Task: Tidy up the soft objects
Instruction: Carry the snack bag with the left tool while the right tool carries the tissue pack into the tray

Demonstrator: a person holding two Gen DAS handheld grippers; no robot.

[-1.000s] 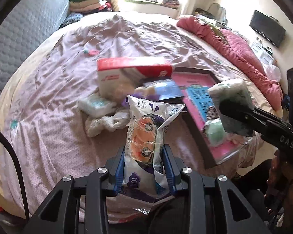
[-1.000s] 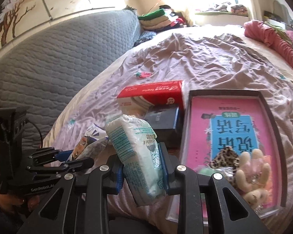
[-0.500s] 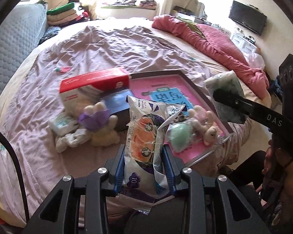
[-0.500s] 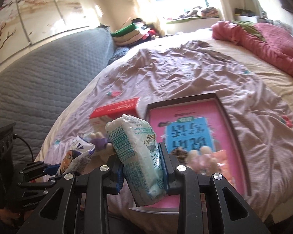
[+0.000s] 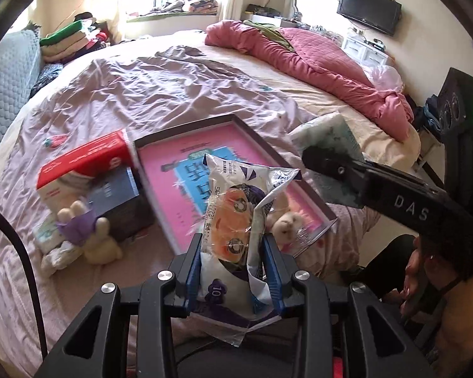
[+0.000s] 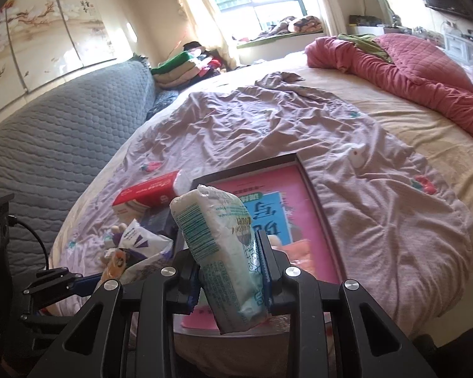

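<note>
My left gripper (image 5: 233, 255) is shut on a crinkly white plastic pack with an orange and purple print (image 5: 236, 208), held above the near corner of a dark-framed tray with a pink lining (image 5: 164, 170). My right gripper (image 6: 230, 258) is shut on a white and teal tissue pack (image 6: 220, 239), upright over the tray's near end (image 6: 318, 208). In the left wrist view that tissue pack (image 5: 328, 138) shows at the right, just off the tray's edge. A cream plush toy (image 5: 287, 223) lies in the tray's near corner. A plush rabbit in purple (image 5: 85, 230) sits on the sheet left of the tray.
A red and white tissue box (image 5: 82, 167) and a dark box (image 5: 113, 195) lie left of the tray. A crumpled pink quilt (image 5: 315, 60) lies on the bed's far right. Folded clothes (image 6: 179, 66) are stacked by the grey quilted headboard (image 6: 63, 132). A person's hand (image 5: 416, 271) holds the right gripper.
Both grippers, still holding their packs, have moved right across the bed toward the tray. The tray now lies under and ahead of them, and the boxes have slid to the left of view.
</note>
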